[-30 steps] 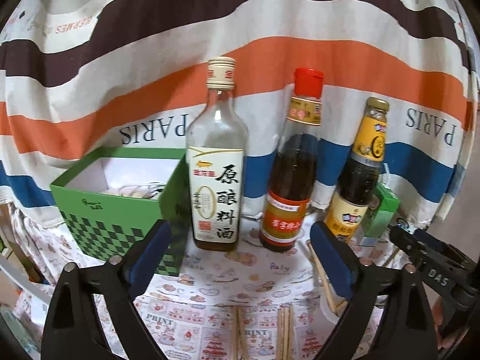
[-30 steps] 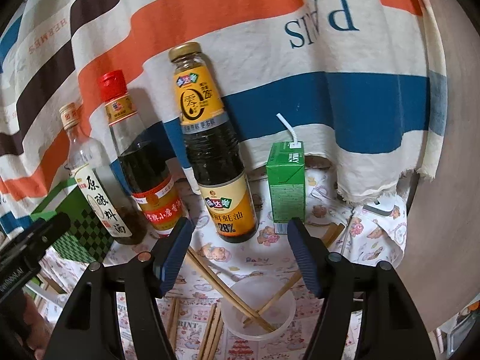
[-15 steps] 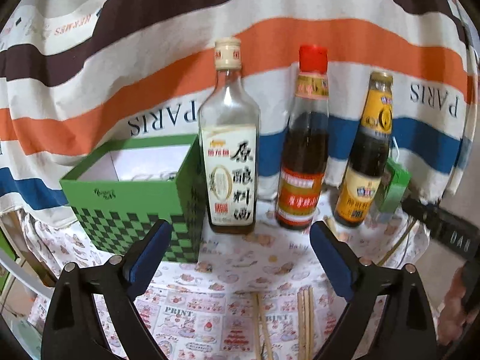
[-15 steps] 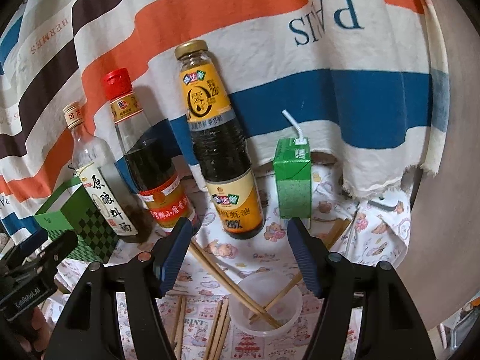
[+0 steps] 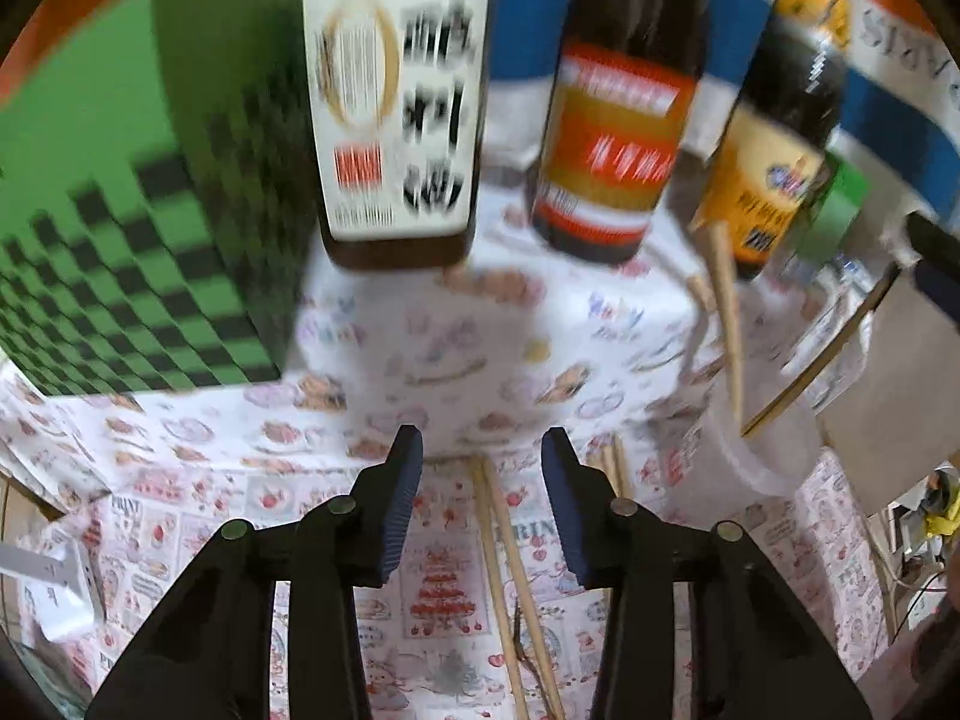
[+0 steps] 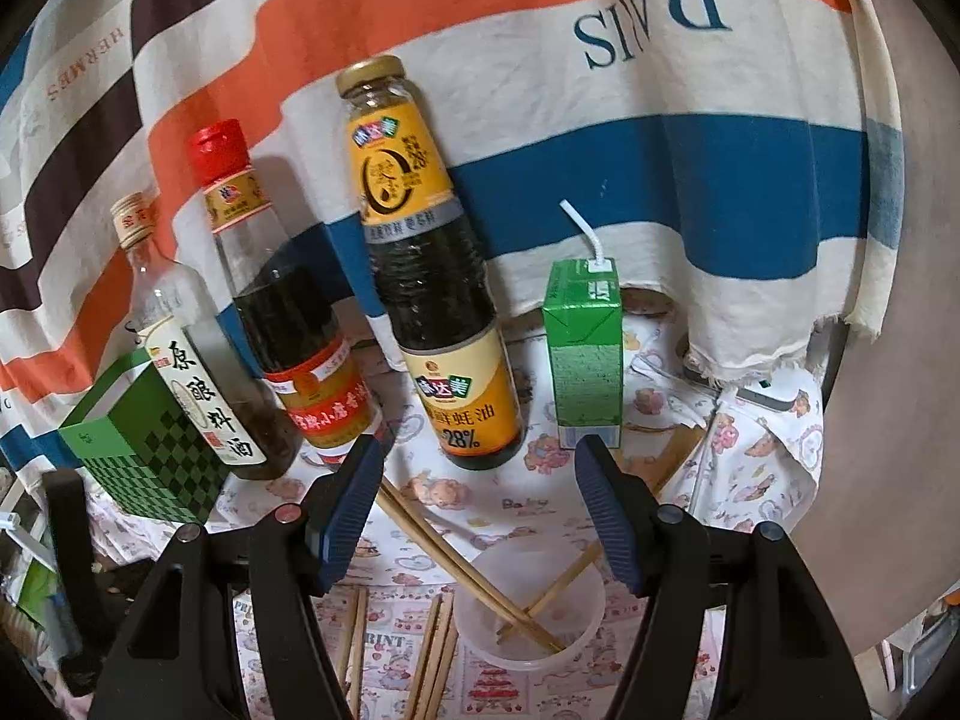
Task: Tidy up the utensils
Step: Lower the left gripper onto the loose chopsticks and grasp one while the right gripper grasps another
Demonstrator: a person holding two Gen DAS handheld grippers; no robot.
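A pair of wooden chopsticks [image 5: 498, 540] lies on the printed tablecloth, running between the blue pads of my left gripper [image 5: 480, 456]. Its jaws are closing around the pair but the pads stand clear of the wood. A second pair [image 5: 612, 468] lies just right of it. A clear plastic bowl [image 5: 762, 456] holds several chopsticks [image 5: 729, 312] that lean out. In the right wrist view my right gripper [image 6: 480, 462] hangs open and empty above that bowl [image 6: 528, 663], whose chopsticks [image 6: 444, 546] cross inside. Loose chopsticks [image 6: 435, 660] lie left of the bowl.
A green checkered box [image 6: 144, 456] stands at the left. Three sauce bottles [image 6: 432, 312] line the back beside a green drink carton [image 6: 585, 360] with a straw. A striped cloth [image 6: 660, 180] hangs behind. The table's right edge [image 6: 780, 468] is close.
The left gripper has dropped and tipped down toward the tablecloth, and its jaws have narrowed around a chopstick pair. The right gripper has stayed put.
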